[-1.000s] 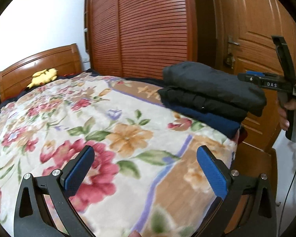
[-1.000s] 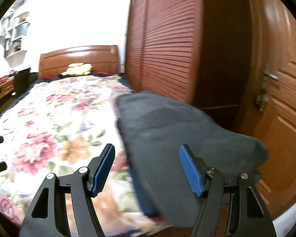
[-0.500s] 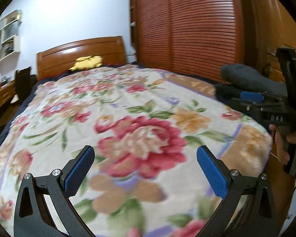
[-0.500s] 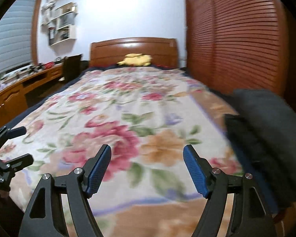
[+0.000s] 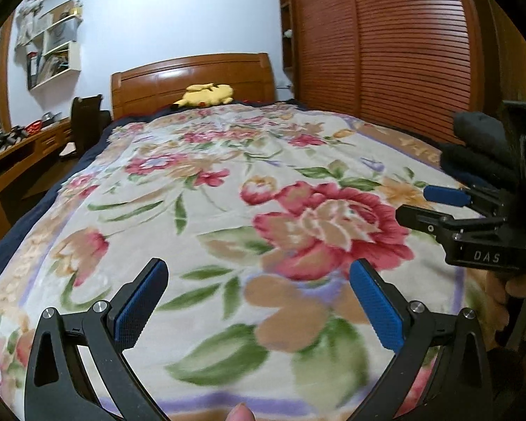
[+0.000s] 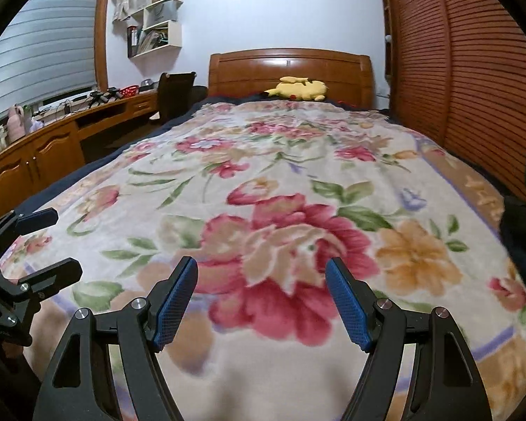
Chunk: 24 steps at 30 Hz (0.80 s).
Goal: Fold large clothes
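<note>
Left wrist view: both tools (image 5: 259, 303) (image 6: 261, 303) wide open, empty; folded clothes (image 5: 480, 151) far right.

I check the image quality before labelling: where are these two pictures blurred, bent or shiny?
Left wrist view: strong fisheye bending at the wardrobe; the floral blanket is smeared near the tongs; glare on the headboard. Right wrist view: the same bending; the blanket is soft near the tongs; the folded dark clothes are blurred.

Left gripper (image 5: 259, 303) and right gripper (image 6: 261, 301) both point slightly downward, jaws spread wide, nothing between them.
</note>
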Available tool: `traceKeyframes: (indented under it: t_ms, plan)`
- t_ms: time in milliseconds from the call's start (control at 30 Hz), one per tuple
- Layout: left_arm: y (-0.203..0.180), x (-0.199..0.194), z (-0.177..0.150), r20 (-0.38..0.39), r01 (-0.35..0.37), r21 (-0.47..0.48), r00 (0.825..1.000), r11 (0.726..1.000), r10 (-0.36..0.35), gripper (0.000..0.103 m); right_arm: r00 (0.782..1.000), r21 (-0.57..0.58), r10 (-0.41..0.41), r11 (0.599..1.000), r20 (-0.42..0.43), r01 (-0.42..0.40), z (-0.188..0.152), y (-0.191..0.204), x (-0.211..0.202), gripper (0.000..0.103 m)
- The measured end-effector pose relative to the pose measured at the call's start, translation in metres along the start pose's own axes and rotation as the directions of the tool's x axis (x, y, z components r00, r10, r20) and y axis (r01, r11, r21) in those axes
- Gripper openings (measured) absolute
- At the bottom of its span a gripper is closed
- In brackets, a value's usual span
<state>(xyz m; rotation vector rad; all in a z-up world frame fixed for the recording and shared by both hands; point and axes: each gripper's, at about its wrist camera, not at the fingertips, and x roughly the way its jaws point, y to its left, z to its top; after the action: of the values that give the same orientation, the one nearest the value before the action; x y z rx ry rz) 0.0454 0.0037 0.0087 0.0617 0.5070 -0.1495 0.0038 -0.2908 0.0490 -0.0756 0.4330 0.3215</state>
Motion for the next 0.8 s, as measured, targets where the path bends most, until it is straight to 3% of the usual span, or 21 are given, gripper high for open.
traceKeyframes:
  t_ms: [233, 533, 800]
  plan:
    - [0.024, -0.008, -0.008, 0.064, -0.076, -0.028, 0.995, 0.997, 0.078, 0.103, 0.997, -0.01, -0.01, 1.0, 0.074, 0.011, -0.007, 0.012, 0.033, 0.077]
    - [0.047, -0.017, -0.016, 0.133, -0.119, -0.101, 0.982, 0.988, 0.132, 0.103, 0.991, -0.046, -0.027, 0.998, 0.13, 0.033, -0.018, 0.015, 0.052, 0.077]
    - [0.057, -0.012, -0.023, 0.109, -0.132, -0.125, 0.983, 0.983, 0.146, 0.103, 0.986, -0.026, -0.025, 0.999, 0.163, 0.03, -0.027, 0.013, 0.063, 0.077]
